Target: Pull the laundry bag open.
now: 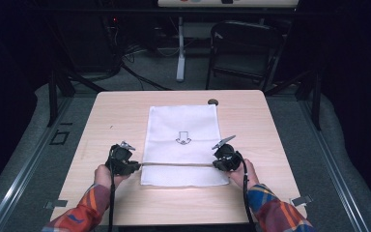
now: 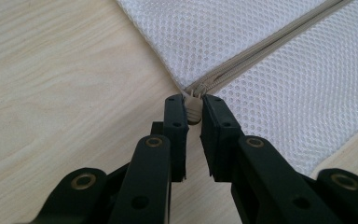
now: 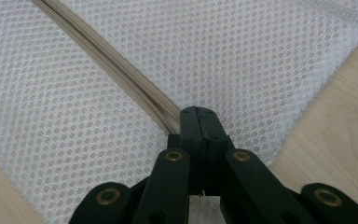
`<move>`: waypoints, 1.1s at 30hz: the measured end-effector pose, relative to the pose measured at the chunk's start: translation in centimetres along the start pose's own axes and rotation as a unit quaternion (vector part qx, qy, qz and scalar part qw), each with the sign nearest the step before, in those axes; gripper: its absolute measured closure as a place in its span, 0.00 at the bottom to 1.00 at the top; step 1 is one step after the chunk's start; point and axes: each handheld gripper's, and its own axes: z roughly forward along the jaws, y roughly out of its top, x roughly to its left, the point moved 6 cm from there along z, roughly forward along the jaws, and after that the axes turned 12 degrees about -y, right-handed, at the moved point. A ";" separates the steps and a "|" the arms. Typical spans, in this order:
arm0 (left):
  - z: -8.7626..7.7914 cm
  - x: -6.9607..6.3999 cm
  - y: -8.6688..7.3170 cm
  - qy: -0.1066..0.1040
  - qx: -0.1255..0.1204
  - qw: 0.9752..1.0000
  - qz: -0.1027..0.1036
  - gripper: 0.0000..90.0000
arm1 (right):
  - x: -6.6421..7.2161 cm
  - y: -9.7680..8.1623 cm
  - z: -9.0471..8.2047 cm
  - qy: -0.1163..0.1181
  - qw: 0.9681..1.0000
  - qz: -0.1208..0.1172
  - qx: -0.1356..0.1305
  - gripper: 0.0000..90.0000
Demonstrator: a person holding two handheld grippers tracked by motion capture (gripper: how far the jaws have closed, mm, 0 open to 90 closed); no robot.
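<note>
The left gripper [image 2: 193, 109] pinches the zipper pull [image 2: 193, 112] at the mesh bag's [image 1: 183, 126] left edge; the right gripper [image 3: 198, 116], clamped shut, pins the other end. The zipper [image 1: 178, 165] looks closed; unzipping remains.

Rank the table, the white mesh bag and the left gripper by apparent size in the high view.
1. table
2. white mesh bag
3. left gripper, clearly the smallest

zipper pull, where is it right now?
In the left gripper view the zipper pull sits pinched in the left tool, at the mesh bag's edge nearest that tool, where the zipper ends.
</note>
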 end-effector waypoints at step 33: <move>-2.1 -2.6 -0.1 -0.006 -0.019 1.000 0.014 0.14 | -1.6 0.0 -5.7 -0.011 0.999 0.031 -0.028 0.13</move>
